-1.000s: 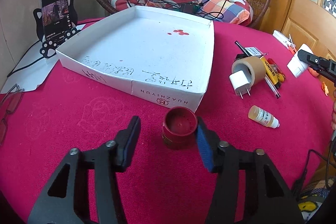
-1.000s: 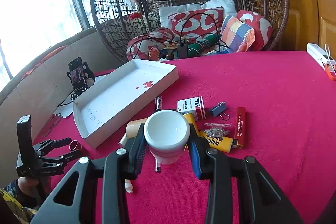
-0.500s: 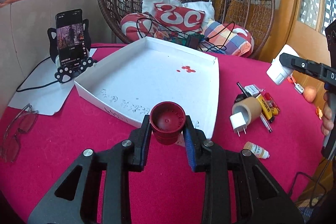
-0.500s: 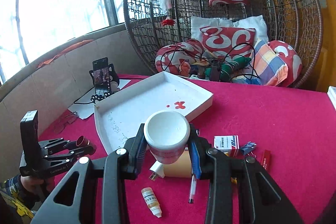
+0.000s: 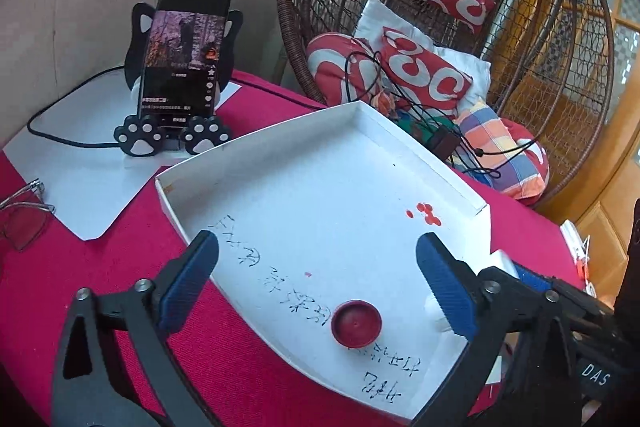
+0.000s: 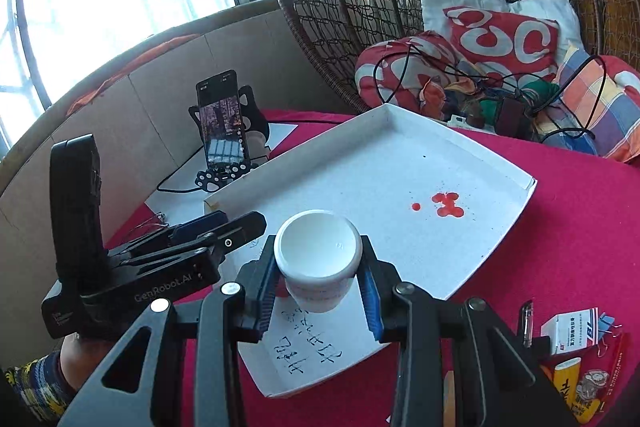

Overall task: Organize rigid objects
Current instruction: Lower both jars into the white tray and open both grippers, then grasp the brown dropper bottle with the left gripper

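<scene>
A dark red round jar (image 5: 356,323) stands inside the white cardboard tray (image 5: 340,203) near its front edge, on the handwriting. My left gripper (image 5: 316,283) is open above the tray, fingers spread wide on both sides of the jar, not touching it. My right gripper (image 6: 320,287) is shut on a white plastic jar (image 6: 318,259), held over the tray's (image 6: 400,167) front part. The right gripper's tips and part of the white jar (image 5: 502,261) show at the tray's right edge in the left wrist view. The left gripper (image 6: 224,227) shows at the left in the right wrist view.
A phone on a cat-paw stand (image 5: 180,67) stands behind the tray on white paper. Glasses (image 5: 22,211) lie at the left. A small box (image 6: 574,329), pen (image 6: 528,319), clips and a yellow tube (image 6: 572,383) lie right of the tray. A wicker chair with cushions (image 6: 500,39) stands behind.
My left gripper carried the red jar over the tray, set it down and opened. My right gripper brought the white jar from the clutter over the tray's front.
</scene>
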A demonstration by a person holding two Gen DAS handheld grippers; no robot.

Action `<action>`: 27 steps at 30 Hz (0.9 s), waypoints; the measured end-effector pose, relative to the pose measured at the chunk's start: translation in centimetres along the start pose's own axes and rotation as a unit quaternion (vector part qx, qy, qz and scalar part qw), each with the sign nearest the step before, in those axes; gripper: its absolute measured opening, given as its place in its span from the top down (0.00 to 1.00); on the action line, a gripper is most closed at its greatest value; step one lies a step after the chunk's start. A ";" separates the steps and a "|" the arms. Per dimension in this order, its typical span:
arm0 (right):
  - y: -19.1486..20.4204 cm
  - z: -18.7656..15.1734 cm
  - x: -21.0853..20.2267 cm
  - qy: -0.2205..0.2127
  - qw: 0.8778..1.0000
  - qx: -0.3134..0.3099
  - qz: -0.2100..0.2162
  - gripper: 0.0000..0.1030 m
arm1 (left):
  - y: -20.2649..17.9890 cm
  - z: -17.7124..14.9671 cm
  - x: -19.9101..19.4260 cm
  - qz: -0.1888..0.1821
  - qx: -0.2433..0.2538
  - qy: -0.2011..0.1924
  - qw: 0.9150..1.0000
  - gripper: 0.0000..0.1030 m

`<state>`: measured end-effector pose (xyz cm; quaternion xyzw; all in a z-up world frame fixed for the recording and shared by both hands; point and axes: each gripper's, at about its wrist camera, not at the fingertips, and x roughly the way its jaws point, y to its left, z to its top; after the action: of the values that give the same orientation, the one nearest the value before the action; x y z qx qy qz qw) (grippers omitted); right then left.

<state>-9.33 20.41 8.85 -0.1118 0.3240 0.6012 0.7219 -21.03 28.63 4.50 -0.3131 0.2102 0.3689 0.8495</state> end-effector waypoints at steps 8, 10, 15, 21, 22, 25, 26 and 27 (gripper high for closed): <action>-0.7 -1.0 -3.6 -0.052 0.998 0.015 -0.029 0.17 | -0.6 -1.4 -3.7 -0.029 0.024 -0.069 0.997 0.00; -1.2 -1.0 -6.2 -0.090 0.995 0.025 -0.028 0.08 | -1.7 -1.8 -4.8 -0.050 0.046 -0.095 0.993 0.00; -2.3 -0.7 -14.5 -0.226 0.973 0.038 -0.025 0.00 | -5.2 -2.7 -7.8 -0.123 0.126 -0.143 0.974 0.00; -5.0 -2.5 -24.3 -0.396 0.915 0.062 -0.054 0.00 | -8.6 -3.5 -9.3 -0.197 0.180 -0.112 0.957 0.00; -5.8 -2.7 -24.5 -0.380 0.918 0.080 -0.077 0.00 | -9.2 -3.8 -8.7 -0.208 0.186 -0.082 0.957 0.00; -9.0 -3.9 -23.3 -0.304 0.940 0.126 -0.087 0.00 | -11.3 -5.5 -6.6 -0.232 0.203 0.003 0.951 0.00; -10.0 -5.0 -23.0 -0.303 0.937 0.151 -0.091 0.00 | -11.9 -6.3 -6.2 -0.240 0.209 0.023 0.948 0.00; -10.9 -6.1 -22.9 -0.304 0.931 0.174 -0.097 0.00 | -12.5 -7.1 -5.8 -0.246 0.217 0.044 0.944 0.00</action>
<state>-2.66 -3.89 15.51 0.1734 0.1762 0.4676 0.8486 -16.16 14.26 7.47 -0.1792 0.2383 0.0797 0.9512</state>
